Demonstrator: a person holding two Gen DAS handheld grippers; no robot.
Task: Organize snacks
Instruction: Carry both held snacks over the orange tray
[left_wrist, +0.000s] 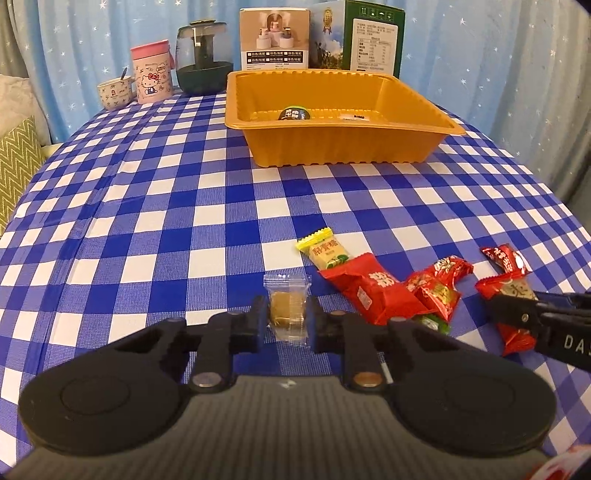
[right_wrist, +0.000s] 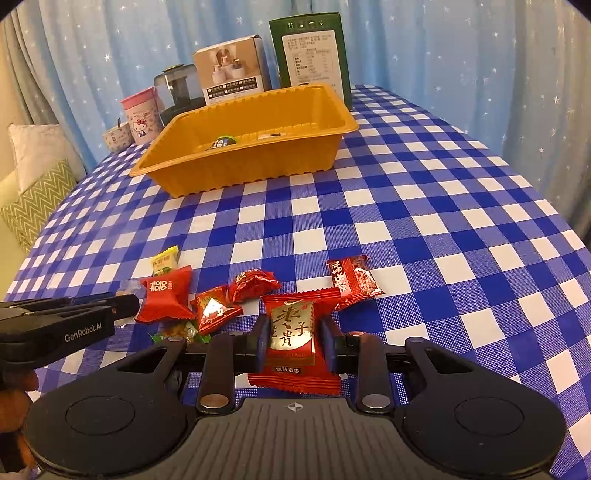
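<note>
My left gripper (left_wrist: 287, 321) is shut on a clear-wrapped brown candy (left_wrist: 287, 308) low over the checked cloth. My right gripper (right_wrist: 293, 339) is shut on a red and gold jujube packet (right_wrist: 293, 332); it also shows at the right of the left wrist view (left_wrist: 511, 295). Loose snacks lie between them: a yellow candy (left_wrist: 325, 253), a red packet (left_wrist: 369, 288), small red candies (left_wrist: 439, 284), a green candy (left_wrist: 436, 323) and a dark red packet (right_wrist: 354, 280). The orange tray (left_wrist: 343, 127) stands farther back and holds a dark round snack (left_wrist: 294, 113) and a small wrapper (left_wrist: 354, 117).
Behind the tray stand a white box (left_wrist: 274, 38), a green box (left_wrist: 373, 37), a dark jar (left_wrist: 204, 57), a pink Hello Kitty cup (left_wrist: 152, 72) and a small mug (left_wrist: 114, 90). Cushions (left_wrist: 18, 155) lie off the table's left edge. A blue curtain hangs behind.
</note>
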